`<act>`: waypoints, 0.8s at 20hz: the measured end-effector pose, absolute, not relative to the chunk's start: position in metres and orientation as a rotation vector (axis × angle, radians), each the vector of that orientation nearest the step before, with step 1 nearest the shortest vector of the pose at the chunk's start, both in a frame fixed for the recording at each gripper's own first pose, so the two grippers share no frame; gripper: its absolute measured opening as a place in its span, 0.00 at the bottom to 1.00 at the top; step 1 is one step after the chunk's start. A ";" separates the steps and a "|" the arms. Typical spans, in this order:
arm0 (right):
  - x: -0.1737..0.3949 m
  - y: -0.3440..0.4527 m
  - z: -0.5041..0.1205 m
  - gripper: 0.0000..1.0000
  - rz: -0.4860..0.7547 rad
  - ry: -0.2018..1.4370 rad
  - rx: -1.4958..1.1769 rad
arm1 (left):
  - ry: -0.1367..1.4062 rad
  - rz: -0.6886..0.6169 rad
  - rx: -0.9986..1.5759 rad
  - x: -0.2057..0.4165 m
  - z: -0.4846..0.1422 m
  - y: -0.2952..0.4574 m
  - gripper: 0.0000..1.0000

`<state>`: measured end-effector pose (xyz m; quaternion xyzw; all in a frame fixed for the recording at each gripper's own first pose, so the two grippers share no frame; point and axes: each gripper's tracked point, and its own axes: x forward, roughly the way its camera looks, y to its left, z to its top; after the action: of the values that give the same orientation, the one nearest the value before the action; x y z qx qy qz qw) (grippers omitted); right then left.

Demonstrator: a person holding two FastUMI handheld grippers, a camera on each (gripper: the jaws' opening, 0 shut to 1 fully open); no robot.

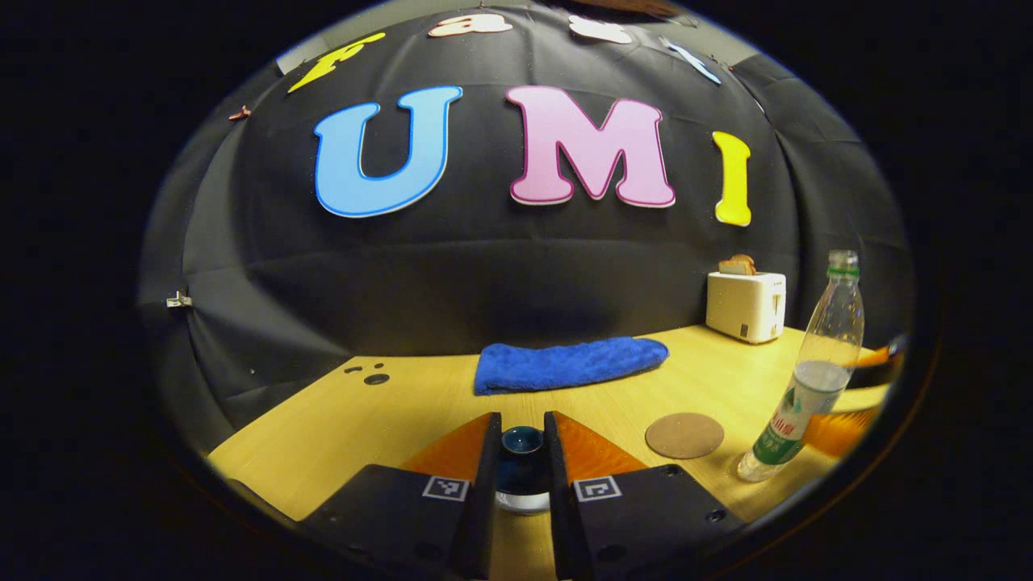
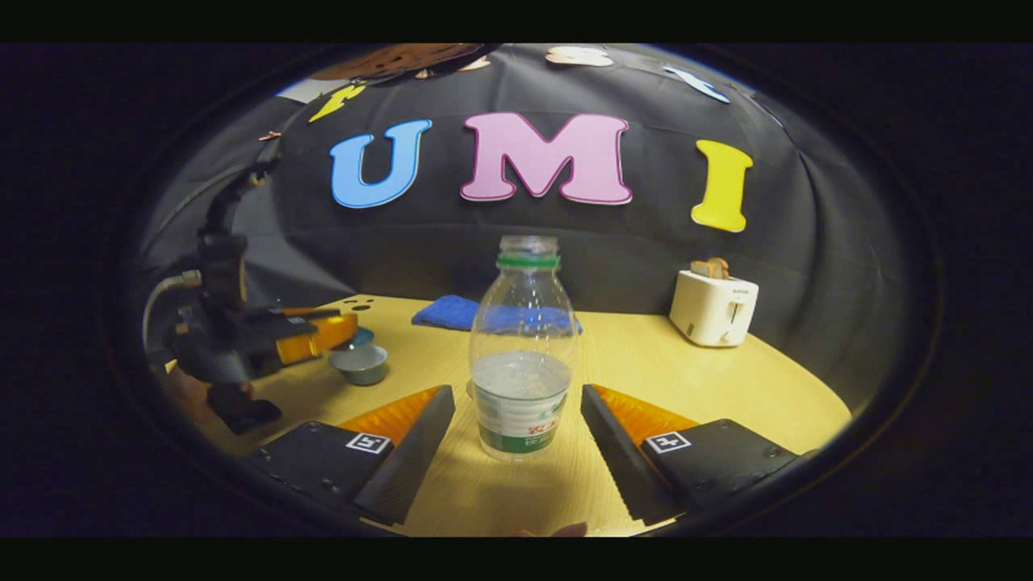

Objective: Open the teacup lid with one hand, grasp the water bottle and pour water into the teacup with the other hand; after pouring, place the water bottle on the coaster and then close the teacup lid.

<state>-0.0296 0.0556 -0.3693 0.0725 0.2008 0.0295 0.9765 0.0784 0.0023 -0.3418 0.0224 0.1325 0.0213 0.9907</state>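
Note:
My left gripper (image 1: 522, 421) is shut on the dark teal knob of the teacup lid (image 1: 522, 453). From the right gripper view the left gripper (image 2: 349, 335) holds the lid (image 2: 363, 336) slightly above the grey teacup (image 2: 361, 365). The clear water bottle (image 2: 524, 355), uncapped and about a third full, stands upright on the table. My right gripper (image 2: 516, 407) is open with a finger on each side of the bottle's lower part, small gaps showing. In the left gripper view the bottle (image 1: 811, 387) stands just right of the round brown coaster (image 1: 684, 434), with the right gripper's orange fingers (image 1: 843, 428) around it.
A folded blue towel (image 1: 569, 363) lies at the back of the wooden table (image 1: 355, 428). A white toaster (image 1: 746, 305) with bread in it stands at the back right. Small holes (image 1: 375, 378) mark the table's far left corner.

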 end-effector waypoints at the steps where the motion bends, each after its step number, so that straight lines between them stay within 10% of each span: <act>1: -0.029 0.057 -0.375 0.98 0.059 0.411 0.148 | 0.266 0.043 0.046 0.076 -0.336 0.004 0.36; 16: 0.007 0.041 -0.395 0.78 -0.046 0.462 0.049 | 0.278 0.086 0.046 0.057 -0.324 0.026 0.33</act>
<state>0.0069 0.0414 -0.3951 0.0245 0.2289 -0.0230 0.9729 0.0571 0.0265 -0.3237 0.0228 0.1387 0.0427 0.9892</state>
